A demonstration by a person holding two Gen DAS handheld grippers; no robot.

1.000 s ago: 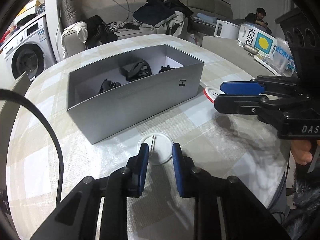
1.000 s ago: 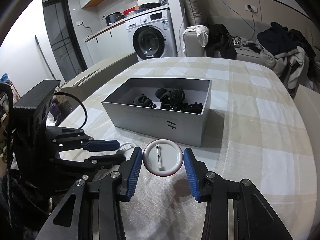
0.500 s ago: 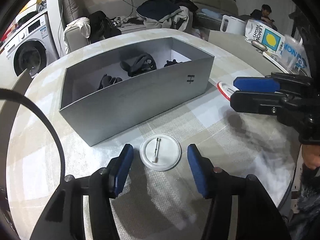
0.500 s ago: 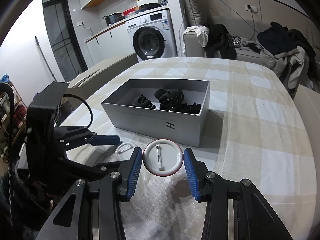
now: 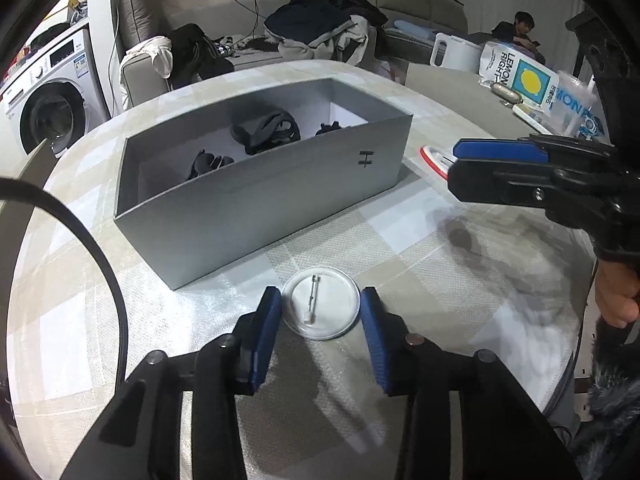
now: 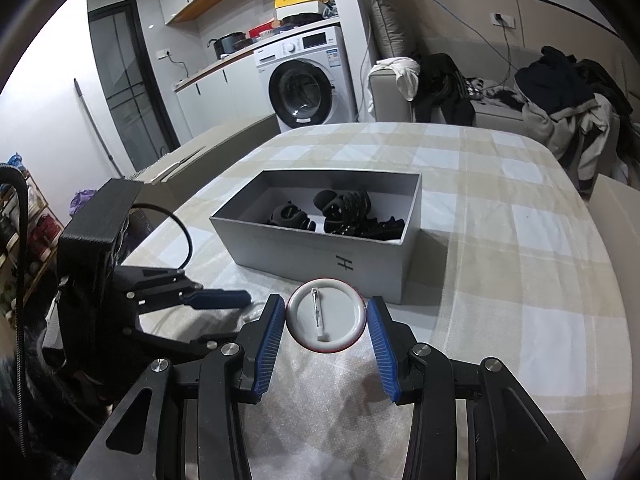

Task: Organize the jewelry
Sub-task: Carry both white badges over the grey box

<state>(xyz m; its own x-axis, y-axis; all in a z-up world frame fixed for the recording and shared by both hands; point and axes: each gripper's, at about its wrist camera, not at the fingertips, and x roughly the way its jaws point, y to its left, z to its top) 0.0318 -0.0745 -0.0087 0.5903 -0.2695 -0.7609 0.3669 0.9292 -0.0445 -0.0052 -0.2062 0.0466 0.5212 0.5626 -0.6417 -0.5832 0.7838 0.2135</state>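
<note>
On grey box front: "H" mark; behind, "LEMON" bag.

A white round pin badge lies face down on the desk, its metal pin on top, just in front of the long wall of the grey box. A second badge with a red rim also lies face down, close to the short wall of the box that bears the letter H. The box is open and stands flat on the desk; inside lie several black hair claws, grouped toward one end.
</note>
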